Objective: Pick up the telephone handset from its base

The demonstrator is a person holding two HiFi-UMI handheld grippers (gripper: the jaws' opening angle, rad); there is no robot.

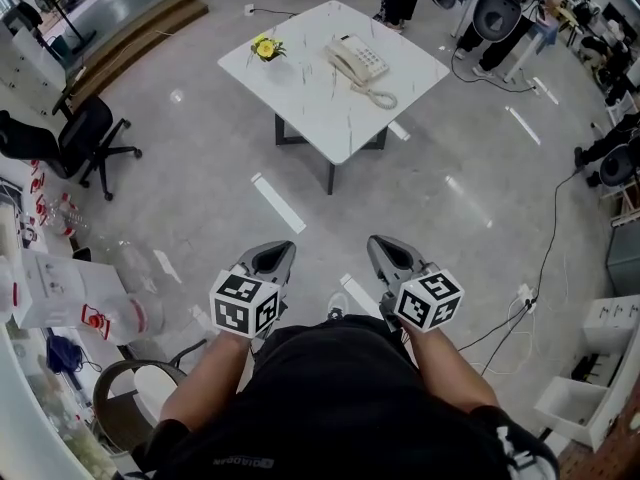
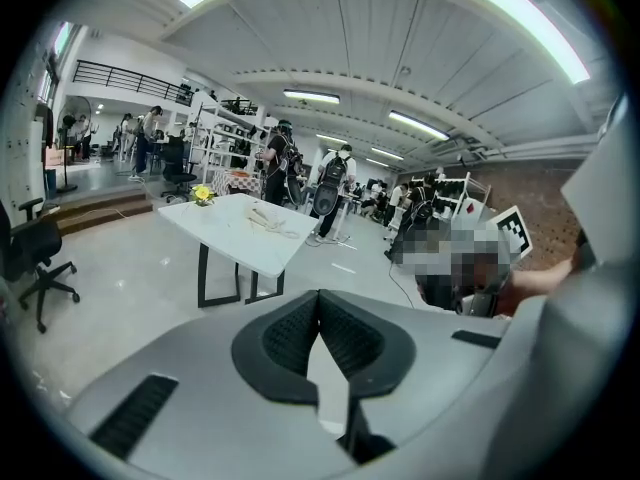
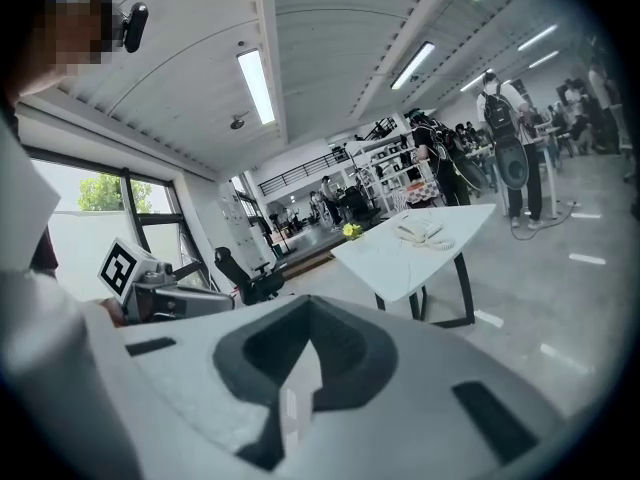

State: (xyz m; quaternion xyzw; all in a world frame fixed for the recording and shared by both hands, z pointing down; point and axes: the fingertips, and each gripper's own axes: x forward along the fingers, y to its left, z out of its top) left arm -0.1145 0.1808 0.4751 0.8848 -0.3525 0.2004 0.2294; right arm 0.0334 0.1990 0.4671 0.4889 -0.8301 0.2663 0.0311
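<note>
A cream telephone [image 1: 357, 60] rests on the white table [image 1: 300, 98] far ahead, its handset lying on the base and its coiled cord [image 1: 381, 96] trailing off to the right. My left gripper [image 1: 283, 250] and right gripper [image 1: 376, 243] are held side by side close to my body, well short of the table. Both have their jaws together with nothing between them. The left gripper view shows the table [image 2: 225, 233] and phone [image 2: 265, 218] small beyond the left gripper [image 2: 318, 298]. In the right gripper view the phone [image 3: 425, 233] appears beyond the right gripper [image 3: 308, 308].
Yellow flowers [image 1: 266, 47] stand at the table's left corner. A black office chair [image 1: 85, 138] is at the left, with cluttered shelves [image 1: 60, 288] below it. A cable [image 1: 548, 258] runs over the floor at right. People and chairs [image 1: 500, 8] stand behind the table.
</note>
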